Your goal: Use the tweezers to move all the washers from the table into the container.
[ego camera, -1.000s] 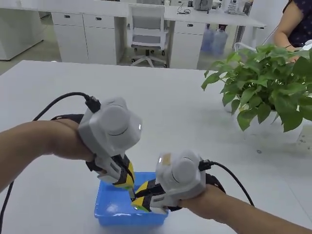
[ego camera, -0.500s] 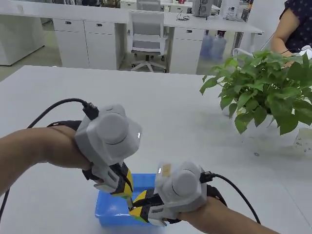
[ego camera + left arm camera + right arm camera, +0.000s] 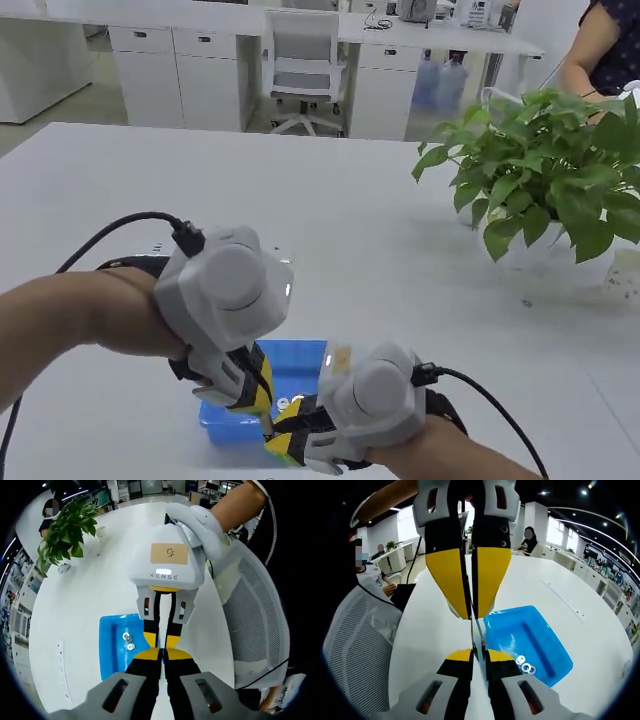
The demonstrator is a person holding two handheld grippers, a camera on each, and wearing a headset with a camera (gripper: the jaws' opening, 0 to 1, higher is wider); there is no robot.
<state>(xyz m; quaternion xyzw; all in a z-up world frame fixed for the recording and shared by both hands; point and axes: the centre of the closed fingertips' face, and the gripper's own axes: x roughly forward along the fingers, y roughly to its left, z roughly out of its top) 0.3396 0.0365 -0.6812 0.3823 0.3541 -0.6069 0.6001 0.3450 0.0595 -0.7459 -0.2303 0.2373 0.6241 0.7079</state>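
A blue container [image 3: 303,358] sits on the white table just in front of me, with a few washers [image 3: 525,664] lying in it [image 3: 129,641]. My left gripper [image 3: 262,404] and right gripper [image 3: 281,432] meet tip to tip above the container's near side. Thin silver tweezers [image 3: 476,637] run between the two sets of jaws. In the right gripper view my right gripper [image 3: 479,656] is shut on the tweezers, and the left gripper [image 3: 471,613] pinches their far end. In the left gripper view my left gripper [image 3: 163,656] faces the right gripper [image 3: 161,639].
A potted green plant [image 3: 545,165] stands at the table's right side. Black cables [image 3: 110,225] trail from both grippers. An office chair [image 3: 300,60] and desks stand beyond the table, and a person [image 3: 600,45] is at the far right. Open white tabletop [image 3: 340,210] lies ahead.
Both grippers have sunk a little and come nearer to me, still tip to tip over the container. The head camera has wobbled.
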